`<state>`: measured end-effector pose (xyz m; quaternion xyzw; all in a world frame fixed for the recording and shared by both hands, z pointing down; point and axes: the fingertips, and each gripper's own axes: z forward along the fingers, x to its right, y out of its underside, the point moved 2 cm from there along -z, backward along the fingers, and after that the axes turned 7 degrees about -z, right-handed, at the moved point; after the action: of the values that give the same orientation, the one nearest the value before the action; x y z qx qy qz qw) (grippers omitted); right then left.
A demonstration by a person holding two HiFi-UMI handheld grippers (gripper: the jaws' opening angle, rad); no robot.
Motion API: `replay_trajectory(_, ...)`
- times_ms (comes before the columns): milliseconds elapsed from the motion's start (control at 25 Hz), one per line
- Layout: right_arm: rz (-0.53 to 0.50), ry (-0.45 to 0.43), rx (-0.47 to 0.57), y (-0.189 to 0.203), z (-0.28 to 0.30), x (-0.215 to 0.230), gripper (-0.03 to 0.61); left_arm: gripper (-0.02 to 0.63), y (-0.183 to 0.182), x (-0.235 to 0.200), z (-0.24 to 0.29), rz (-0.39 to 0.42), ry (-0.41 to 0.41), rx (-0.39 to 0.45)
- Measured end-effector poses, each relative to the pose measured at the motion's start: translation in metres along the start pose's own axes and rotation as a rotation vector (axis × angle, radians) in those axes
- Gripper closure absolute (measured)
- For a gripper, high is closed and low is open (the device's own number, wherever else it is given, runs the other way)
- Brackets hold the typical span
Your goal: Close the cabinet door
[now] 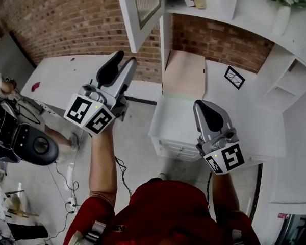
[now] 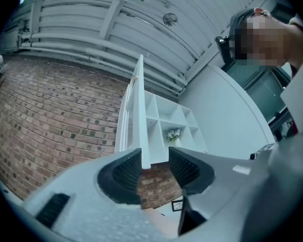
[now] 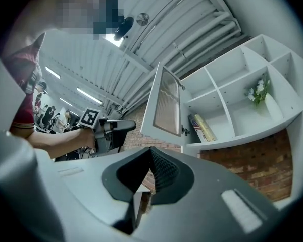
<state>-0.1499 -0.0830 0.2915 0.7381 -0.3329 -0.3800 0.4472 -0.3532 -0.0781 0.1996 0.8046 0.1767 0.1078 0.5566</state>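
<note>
The white cabinet is standing open above you, its cabinet door sticking out in front of the brick wall. You are holding the left gripper with jaws spread at the door's lower edge, not pressing it. The right gripper is hanging lower, jaws together and empty. If you are pushing near that corner, a jaw is likely to slip off, leaving the door ajar.
</note>
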Motion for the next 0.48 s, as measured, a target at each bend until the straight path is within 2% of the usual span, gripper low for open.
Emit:
replay_trajectory(280, -0.013, 0.055, -0.023, 0.014, 0.02, -0.002, 0.565, 0.45, 0.001, -0.026, 0.024, -0.035, 0.085, -0.002)
replay_trajectory(480, -0.011, 0.087, -0.043, 0.024, 0.019, 0.009, 0.565, 0.496, 0.01, -0.027, 0.033, -0.044, 0.115, -0.008)
